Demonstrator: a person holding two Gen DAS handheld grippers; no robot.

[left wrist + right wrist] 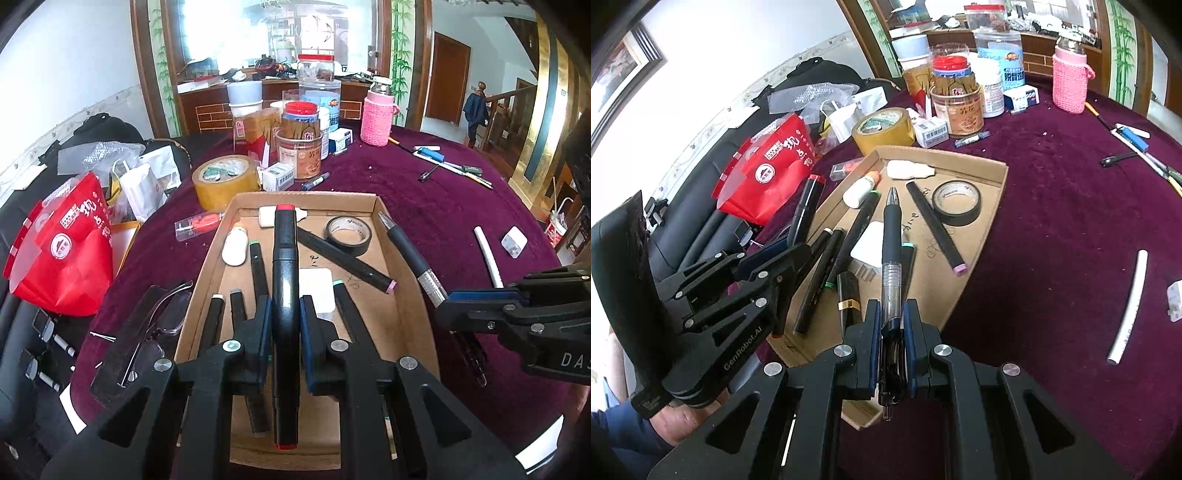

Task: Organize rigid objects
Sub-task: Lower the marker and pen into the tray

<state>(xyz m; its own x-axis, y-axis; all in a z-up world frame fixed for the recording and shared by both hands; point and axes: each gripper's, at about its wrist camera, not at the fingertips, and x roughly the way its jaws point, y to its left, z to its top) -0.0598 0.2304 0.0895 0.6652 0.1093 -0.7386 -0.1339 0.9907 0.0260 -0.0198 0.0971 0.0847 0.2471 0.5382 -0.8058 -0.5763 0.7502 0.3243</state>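
Observation:
My left gripper (284,310) is shut on a thick black marker with red ends (284,258), held above a shallow cardboard tray (369,206). My right gripper (891,314) is shut on a black ballpoint pen (891,236), held over the tray's right edge (997,184). The pen also shows in the left wrist view (406,247). In the tray lie several black markers, a roll of black tape (348,234), a white eraser (266,216), a small white bottle (235,247) and a white square block (870,245).
The round table has a dark red cloth (443,206). Behind the tray stand a brown tape roll (224,181), jars (301,151) and a pink-sleeved flask (378,114). A white tube (1130,306), pens (454,168) and a red bag (66,243) lie around.

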